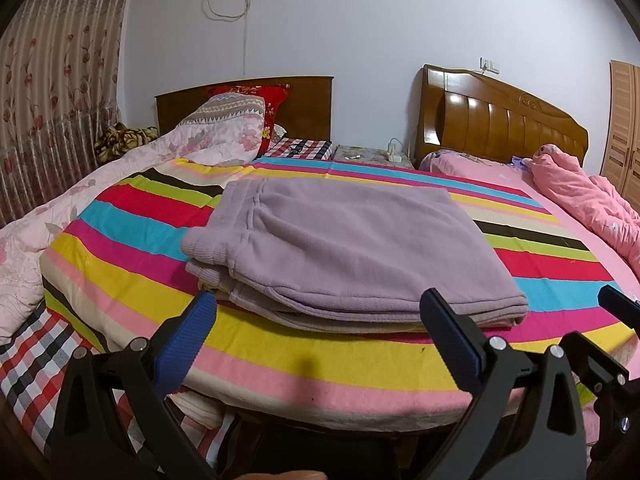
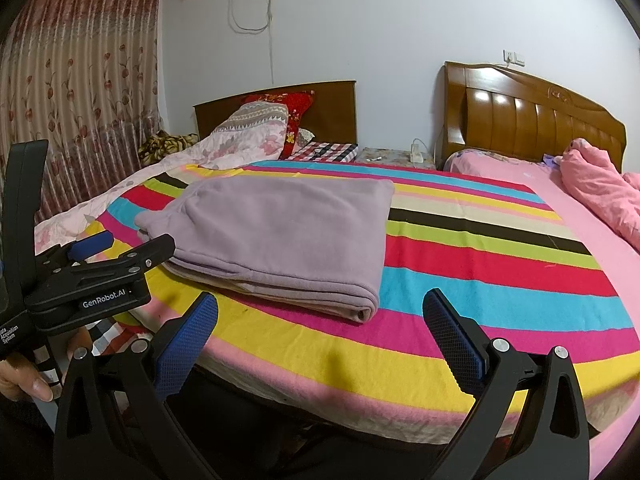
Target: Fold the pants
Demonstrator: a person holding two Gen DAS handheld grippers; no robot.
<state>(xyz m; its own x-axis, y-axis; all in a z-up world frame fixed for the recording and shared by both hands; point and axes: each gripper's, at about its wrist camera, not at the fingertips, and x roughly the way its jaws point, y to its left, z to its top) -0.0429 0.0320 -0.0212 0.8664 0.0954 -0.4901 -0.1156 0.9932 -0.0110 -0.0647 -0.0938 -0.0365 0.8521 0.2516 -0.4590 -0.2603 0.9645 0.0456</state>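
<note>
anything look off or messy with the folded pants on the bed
Nothing much stands out. The lilac pants lie folded in a neat stack on the striped blanket, only the lower layers peeking out slightly at the near edge. Both tongs, left and right, are open and clear of them.

Folded lilac fleece pants (image 2: 276, 236) lie on the striped blanket (image 2: 480, 280); the right hand-held gripper (image 2: 320, 312) hovers spread, empty, near them.

Lilac fleece pants (image 1: 340, 240), folded into a flat layered rectangle, lying on striped blanket (image 1: 360, 360)
</note>
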